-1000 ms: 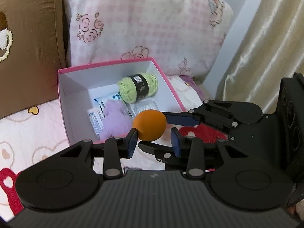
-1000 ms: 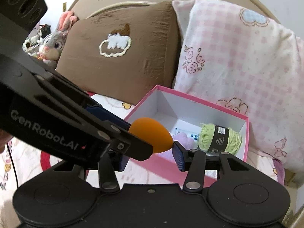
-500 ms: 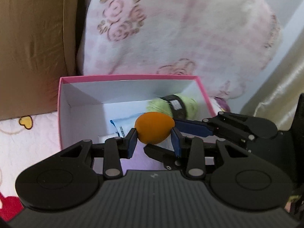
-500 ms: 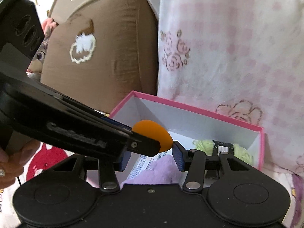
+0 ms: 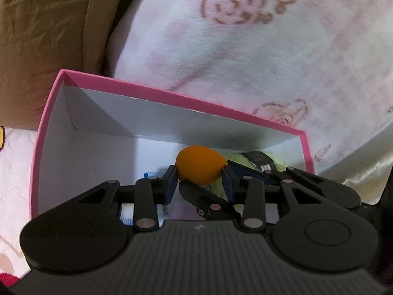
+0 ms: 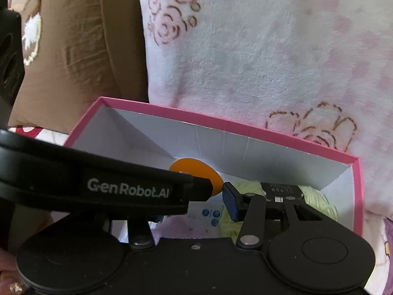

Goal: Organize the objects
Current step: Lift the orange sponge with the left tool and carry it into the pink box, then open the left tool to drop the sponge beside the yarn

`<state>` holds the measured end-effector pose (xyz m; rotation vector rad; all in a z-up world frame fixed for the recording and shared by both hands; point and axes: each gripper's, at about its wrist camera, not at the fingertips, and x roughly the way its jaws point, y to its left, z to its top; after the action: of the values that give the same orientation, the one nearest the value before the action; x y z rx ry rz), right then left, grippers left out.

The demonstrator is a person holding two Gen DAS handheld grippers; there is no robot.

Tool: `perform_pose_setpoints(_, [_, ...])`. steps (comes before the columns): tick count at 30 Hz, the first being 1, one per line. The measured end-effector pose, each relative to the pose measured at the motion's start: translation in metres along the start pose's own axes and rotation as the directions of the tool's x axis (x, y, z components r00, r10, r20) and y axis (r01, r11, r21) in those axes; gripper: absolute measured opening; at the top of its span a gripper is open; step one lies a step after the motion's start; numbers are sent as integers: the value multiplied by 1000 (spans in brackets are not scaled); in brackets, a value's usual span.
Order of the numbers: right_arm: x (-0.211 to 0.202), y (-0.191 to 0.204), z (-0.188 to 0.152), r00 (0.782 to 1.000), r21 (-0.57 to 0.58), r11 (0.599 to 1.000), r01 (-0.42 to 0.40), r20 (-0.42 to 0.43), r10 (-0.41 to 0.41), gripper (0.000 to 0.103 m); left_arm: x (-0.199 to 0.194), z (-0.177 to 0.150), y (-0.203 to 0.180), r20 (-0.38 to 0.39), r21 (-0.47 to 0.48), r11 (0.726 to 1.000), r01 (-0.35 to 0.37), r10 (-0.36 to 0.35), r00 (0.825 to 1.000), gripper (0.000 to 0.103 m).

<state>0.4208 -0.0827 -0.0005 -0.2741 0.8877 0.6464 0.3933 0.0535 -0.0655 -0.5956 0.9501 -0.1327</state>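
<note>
1. Two grippers are meeting on one orange egg; the egg's long axis is running across the left gripper, from pad to pad, with the narrower end toward the right pad.
2. Left gripper's blue pads are pressing on the egg's two ends, clamping it just ahead of the fingertips.
3. Right gripper is coming in from the side; its one visible pad is touching the egg's narrow end, while the left gripper's arm is hiding the other pad, so I cannot tell whether this gripper is gripping.
4. Beneath both grippers the pink box is sitting open, and the egg is hanging over its inside.
5. Green yarn is lying in the box, just beyond and to the right of the egg.
</note>
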Motion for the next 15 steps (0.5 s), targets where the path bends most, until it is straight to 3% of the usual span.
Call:
perform_pose_setpoints(4, [5, 2, 0, 1000, -22, 1000, 14, 8, -14, 55, 5, 1, 3, 1, -27, 1000, 3, -3, 1000, 38])
perform_pose_setpoints(6, [2, 0, -1, 999, -27, 999, 38, 27, -37, 70, 8, -1, 2, -2, -43, 999, -9, 9, 1000, 38])
perform_pose_setpoints(9, [-13, -4, -7, 997, -31, 999, 42, 64, -40, 70, 10, -4, 0, 5, -58, 998, 4, -4, 1000, 40])
perform_pose_setpoints(15, [-59, -7, -33, 991, -33, 999, -2, 137, 7, 70, -10, -16, -17, 26, 15, 999, -41, 40, 999, 40])
